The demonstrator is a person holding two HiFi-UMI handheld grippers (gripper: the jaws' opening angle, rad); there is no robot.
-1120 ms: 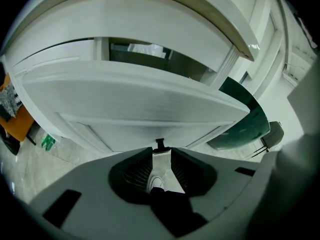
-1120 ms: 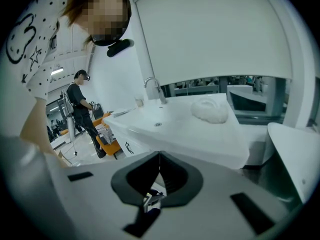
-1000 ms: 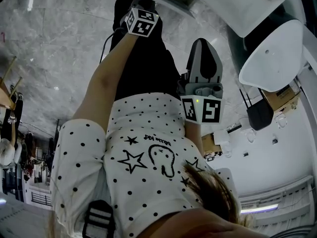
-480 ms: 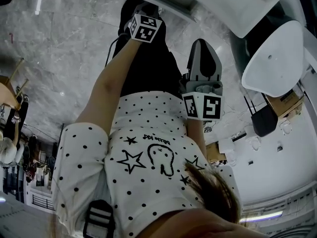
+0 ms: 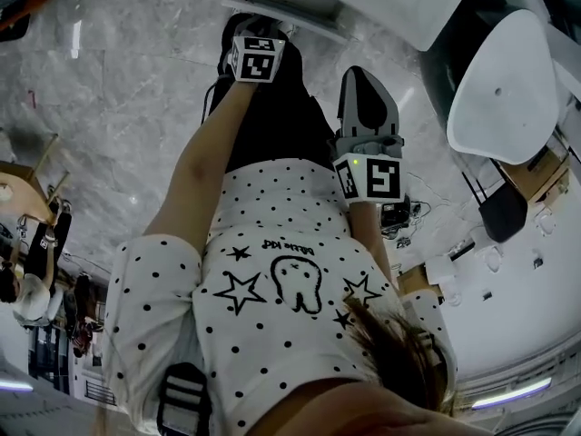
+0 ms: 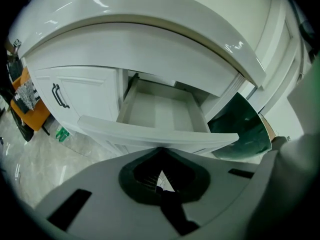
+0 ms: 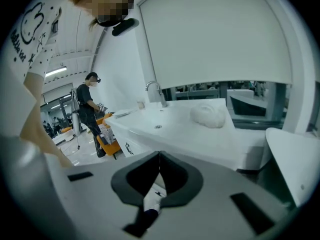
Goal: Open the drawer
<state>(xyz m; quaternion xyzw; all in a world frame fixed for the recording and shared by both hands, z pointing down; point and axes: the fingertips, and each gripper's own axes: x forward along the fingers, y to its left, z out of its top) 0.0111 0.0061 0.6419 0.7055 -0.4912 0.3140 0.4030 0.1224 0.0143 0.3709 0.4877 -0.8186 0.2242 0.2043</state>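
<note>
Drawer: the white, shallow, empty drawer (image 6: 159, 113) stood pulled well out from under the curved white table (image 6: 150, 29). Its flat front panel (image 6: 150, 135) was forward of the cabinet face and its inside was open to view.
Left gripper: the left gripper (image 6: 161, 149) pointed down at the drawer front with its fingers pressed together and nothing between them. The tips lay just short of the panel's near edge, and contact could not be told.
Right gripper: the right gripper (image 7: 159, 156) was held well apart from the drawer, fingers closed on nothing, facing along the table toward a chrome tap (image 7: 154, 91) and a white crumpled lump (image 7: 210, 115).
Surroundings: a white cabinet door with a black bar handle (image 6: 60, 95) stood beside the drawer on the left, and a dark green curved panel (image 6: 240, 129) on the right.
Stage: judged from the gap, the opening looked done or nearly so, with the left gripper free of the front.
Doing it well: the left gripper should come away straight, clear of the panel's top edge, so the drawer is not nudged back. If more travel is wanted, the fingers should hook that edge at its middle and draw along the runners, not sideways.
</note>
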